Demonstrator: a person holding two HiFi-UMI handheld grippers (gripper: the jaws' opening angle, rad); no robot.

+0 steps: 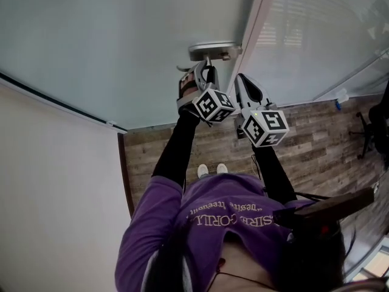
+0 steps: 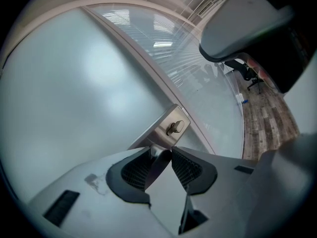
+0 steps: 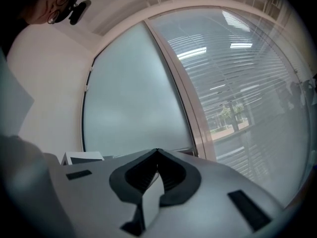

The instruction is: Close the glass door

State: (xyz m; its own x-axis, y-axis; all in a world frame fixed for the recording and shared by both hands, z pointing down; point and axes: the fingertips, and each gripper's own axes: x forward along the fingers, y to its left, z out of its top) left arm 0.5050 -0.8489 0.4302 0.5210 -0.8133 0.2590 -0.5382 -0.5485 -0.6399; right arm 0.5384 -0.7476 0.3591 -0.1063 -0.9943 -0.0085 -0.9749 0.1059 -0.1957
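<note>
The frosted glass door (image 1: 121,41) fills the upper left, with its pale frame post (image 1: 252,29) to the right. A metal handle plate (image 1: 213,50) sits at the door's edge. In the left gripper view the plate shows a small thumb-turn (image 2: 174,127). My left gripper (image 1: 205,70) is shut on the handle's metal lever (image 2: 159,163), which runs between its jaws. My right gripper (image 1: 240,79) hangs just right of the handle, near the frame post. Its jaws (image 3: 157,152) are shut tip to tip with nothing between them.
A white wall (image 1: 55,193) adjoins the door on the left. Wood-look floor (image 1: 316,151) lies below, with an office chair (image 1: 368,129) at the far right. The person's purple shirt (image 1: 200,224) fills the lower middle. Glass panels with blinds (image 3: 237,83) stand beyond the frame.
</note>
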